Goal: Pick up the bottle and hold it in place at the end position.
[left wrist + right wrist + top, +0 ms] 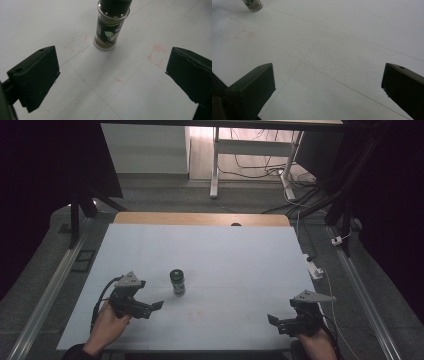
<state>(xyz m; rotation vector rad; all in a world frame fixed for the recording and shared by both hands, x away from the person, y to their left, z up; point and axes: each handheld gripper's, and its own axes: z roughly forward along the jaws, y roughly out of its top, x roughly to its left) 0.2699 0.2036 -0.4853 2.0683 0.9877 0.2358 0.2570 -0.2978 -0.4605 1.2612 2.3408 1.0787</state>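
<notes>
Your left tongs [150,308] sit low over the near left part of the table [240,250], with your hand wrapped around the grip behind them. Their jaws stand wide apart and hold nothing; in the left gripper view the two black jaws frame bare white table between them.

The spice jar [177,282] stands upright on the white table, just beyond and slightly to the right of your left tongs, not touching them. In the left gripper view the spice jar [111,25] stands ahead of the gap between the jaws, at the top of the picture. It is a small clear jar with a dark cap and a dark label carrying a green mark. Through the clear wall you can see a brownish powder or ground seasoning; the label hides most of the wall, so the fill level cannot be told. The cap is on.

Your right tongs [280,321] rest over the near right part of the table, well apart from the jar. Their jaws are also spread wide and hold nothing. In the right gripper view the base of the spice jar [253,5] just shows at the top left corner, far from the jaws.

Faint reddish marks [156,53] lie on the table near the jar.
</notes>
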